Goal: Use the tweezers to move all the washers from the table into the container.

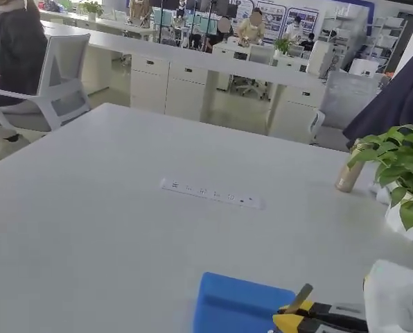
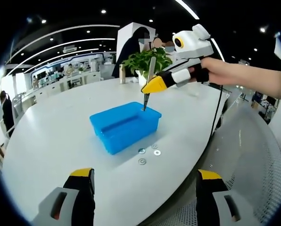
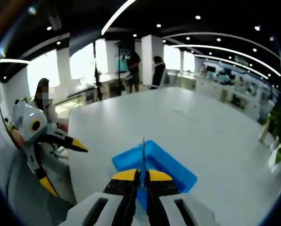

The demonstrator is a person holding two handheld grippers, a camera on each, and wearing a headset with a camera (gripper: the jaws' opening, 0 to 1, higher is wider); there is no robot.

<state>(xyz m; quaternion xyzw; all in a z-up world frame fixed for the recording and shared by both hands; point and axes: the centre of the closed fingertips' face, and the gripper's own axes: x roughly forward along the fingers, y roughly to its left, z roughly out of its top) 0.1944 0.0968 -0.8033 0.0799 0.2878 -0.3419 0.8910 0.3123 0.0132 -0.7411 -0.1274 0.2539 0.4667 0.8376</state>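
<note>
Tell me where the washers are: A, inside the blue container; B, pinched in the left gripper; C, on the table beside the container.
C: in the left gripper view the washers lie on the table just beside the container.

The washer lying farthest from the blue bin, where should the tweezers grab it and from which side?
Probably pinch that washer across its ring: one tweezers tip in the hole, one outside the rim, coming down from above. It lies flat on the table, so its thin edge offers little to grip from the side.
</note>
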